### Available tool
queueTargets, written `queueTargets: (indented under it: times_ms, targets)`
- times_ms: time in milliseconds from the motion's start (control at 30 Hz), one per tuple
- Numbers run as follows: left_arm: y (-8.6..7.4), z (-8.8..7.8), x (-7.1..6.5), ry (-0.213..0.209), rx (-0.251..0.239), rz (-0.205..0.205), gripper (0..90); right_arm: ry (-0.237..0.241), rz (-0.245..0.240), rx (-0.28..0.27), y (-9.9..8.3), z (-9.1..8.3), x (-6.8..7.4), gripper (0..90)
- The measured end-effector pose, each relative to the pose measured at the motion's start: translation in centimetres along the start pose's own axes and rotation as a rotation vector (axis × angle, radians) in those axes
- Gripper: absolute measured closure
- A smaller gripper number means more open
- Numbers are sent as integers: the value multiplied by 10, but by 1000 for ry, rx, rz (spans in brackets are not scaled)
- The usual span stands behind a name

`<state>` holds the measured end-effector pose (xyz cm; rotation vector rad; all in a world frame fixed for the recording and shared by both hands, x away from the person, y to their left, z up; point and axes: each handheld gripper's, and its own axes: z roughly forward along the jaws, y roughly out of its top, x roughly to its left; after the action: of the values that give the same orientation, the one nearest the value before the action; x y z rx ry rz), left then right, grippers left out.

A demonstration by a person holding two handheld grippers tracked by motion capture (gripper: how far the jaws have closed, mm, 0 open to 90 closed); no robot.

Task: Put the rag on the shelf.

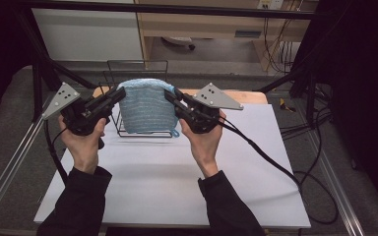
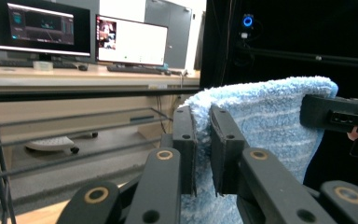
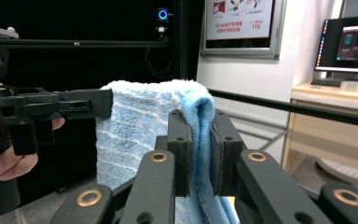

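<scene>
While each hand-held gripper, left [image 1: 119,93] and right [image 1: 170,97], clamps a corner, we hold the fluffy light-blue striped towel [image 1: 145,105] above the black wire rack [image 1: 138,66].

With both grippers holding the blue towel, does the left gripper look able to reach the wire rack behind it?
Probably not freely. The left gripper is shut on the blue towel, as is the right gripper. The wire rack is close by, but reaching it would drag the towel along.
</scene>
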<state>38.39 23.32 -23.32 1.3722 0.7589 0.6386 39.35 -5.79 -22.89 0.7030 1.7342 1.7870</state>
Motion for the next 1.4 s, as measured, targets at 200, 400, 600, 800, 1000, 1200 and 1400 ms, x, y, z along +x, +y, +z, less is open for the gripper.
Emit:
queueTargets:
  times_ms: [200, 400, 600, 800, 1000, 1200, 1400]
  targets:
    - [12, 1, 4, 13, -34, -2, 817, -4, -4, -24, 12, 10, 0, 813]
    - [25, 3, 9, 21, -60, -1, 817, -15, -12, -44, 23, 19, -1, 814]
    - [36, 4, 14, 32, -80, 7, 817, -22, -19, -59, 35, 28, -1, 815]
    - [46, 5, 20, 35, -96, -2, 818, -23, -29, -69, 44, 36, -1, 815]
    - [56, 6, 25, 46, -112, -2, 818, -23, -26, -75, 51, 44, 0, 815]
    - [65, 9, 27, 51, -127, 3, 819, -30, -25, -84, 60, 52, -3, 816]
    - [77, 12, 29, 61, -150, 11, 820, -36, -36, -101, 73, 59, -7, 817]
